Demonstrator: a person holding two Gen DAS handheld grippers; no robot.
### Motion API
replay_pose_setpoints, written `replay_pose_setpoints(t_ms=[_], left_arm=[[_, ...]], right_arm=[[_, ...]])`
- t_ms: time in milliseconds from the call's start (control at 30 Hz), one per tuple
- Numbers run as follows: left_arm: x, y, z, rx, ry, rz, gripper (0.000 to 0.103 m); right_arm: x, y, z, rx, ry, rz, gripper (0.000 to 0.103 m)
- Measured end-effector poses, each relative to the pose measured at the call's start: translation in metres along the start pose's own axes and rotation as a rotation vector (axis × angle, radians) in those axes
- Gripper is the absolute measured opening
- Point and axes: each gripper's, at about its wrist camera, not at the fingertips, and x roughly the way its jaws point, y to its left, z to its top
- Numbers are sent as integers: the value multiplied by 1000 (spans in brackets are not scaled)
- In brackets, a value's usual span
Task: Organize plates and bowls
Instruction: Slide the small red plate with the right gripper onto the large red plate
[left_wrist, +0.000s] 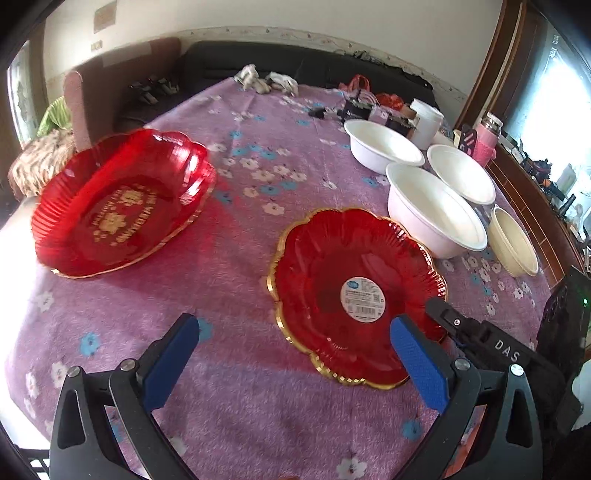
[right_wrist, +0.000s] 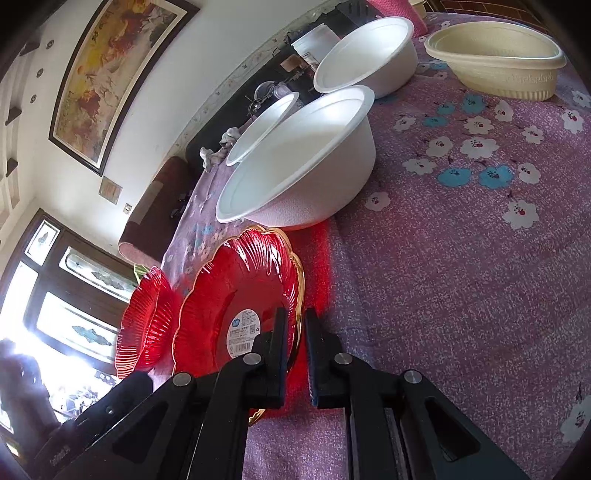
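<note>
While tilted, red plate (right_wrist: 236, 295) rim sits clamped in right hand-held gripper (right_wrist: 295, 332).

Two translucent red scalloped plastic plates — one with a gold-edged rim and round white label (left_wrist: 360, 291), one with gold lettering (left_wrist: 122, 203); three plain white round bowls (left_wrist: 436, 210); one cream ribbed bowl (right_wrist: 498, 59); a fuzzy purple blanket (left_wrist: 240, 369) — white and blue blossoms.
</note>
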Motion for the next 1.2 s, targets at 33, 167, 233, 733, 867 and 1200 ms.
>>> replay_pose_setpoints(t_ms=[33,167,233,733,867,1200], left_arm=[[3,0,1,-6,13,-7,103],[13,2,3,-32,41,-25,103],[16,2,5,-36,41,-23,103],[39,10,14,-79,99,-7,103],[40,11,14,-82,96,-4,103],[43,9,18,-81,96,-8,103]], right_arm=[[0,-1,0,-2,-2,0,9],[-1,-3,0,-6,-17,9,9],[-1,-4,0,-4,-20,15,9],[-2,-6,-1,6,-20,29,9],[-1,-4,-1,2,-21,24,9],[2,-6,2,3,-11,23,9]])
